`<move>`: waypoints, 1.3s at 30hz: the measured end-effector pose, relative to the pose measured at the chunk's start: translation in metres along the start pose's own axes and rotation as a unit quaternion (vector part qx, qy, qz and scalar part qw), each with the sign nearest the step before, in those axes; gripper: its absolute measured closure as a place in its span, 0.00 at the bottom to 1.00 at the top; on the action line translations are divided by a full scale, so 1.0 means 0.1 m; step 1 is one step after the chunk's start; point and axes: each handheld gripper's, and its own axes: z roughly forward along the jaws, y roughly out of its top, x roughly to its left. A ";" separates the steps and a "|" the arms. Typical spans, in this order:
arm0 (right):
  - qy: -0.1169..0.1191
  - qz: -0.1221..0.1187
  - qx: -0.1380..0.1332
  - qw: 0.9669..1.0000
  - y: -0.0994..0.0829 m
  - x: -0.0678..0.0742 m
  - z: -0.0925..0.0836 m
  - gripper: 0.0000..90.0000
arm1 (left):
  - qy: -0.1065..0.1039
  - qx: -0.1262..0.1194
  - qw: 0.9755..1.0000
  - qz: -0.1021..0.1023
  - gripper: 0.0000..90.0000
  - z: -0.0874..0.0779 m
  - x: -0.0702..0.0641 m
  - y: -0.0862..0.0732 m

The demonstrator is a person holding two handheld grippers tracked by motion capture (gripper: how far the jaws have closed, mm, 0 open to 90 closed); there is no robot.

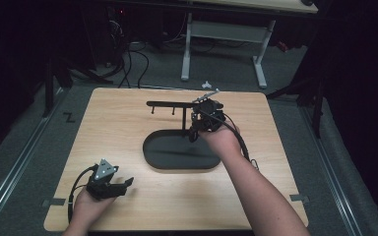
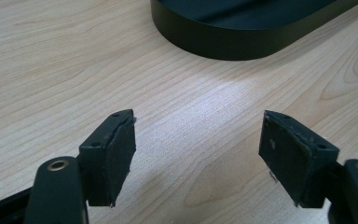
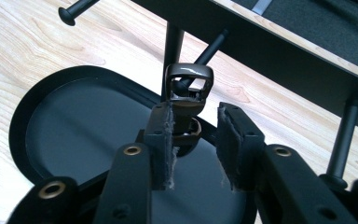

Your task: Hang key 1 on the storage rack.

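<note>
A black stand has an oval base tray (image 1: 150,158) and a horizontal bar (image 1: 170,103) with several pegs. In the right gripper view, a small brown metal clasp (image 3: 189,70) with a square loop hangs on a peg (image 3: 209,49) under the bar. My right gripper (image 3: 196,144) reaches up to it; the clasp's lower part lies against the left pad, with a gap to the other pad, so the jaws stand open around it. My left gripper (image 1: 123,184) rests at the table's front left. Its jaws (image 2: 198,144) are open with bare wood between them.
The wooden table (image 1: 128,128) ends close behind the stand and near my left hand. The tray wall (image 2: 223,42) lies just ahead of the left gripper. More pegs (image 3: 342,135) hang from the bar. Cables and a desk's white legs (image 1: 186,49) are on the floor beyond.
</note>
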 end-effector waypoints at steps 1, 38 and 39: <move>-0.001 0.001 0.000 1.000 0.00 0.00 0.00 0.76 | 0.000 0.000 1.000 0.000 0.30 0.00 0.00 0.00; 0.036 0.022 0.015 0.999 -0.75 -0.02 -0.01 0.72 | 0.002 0.005 1.000 0.006 0.31 0.03 -0.04 0.00; 0.041 0.027 0.017 0.999 -0.81 -0.03 -0.01 0.72 | 0.002 0.005 1.000 0.006 0.31 0.03 -0.05 0.00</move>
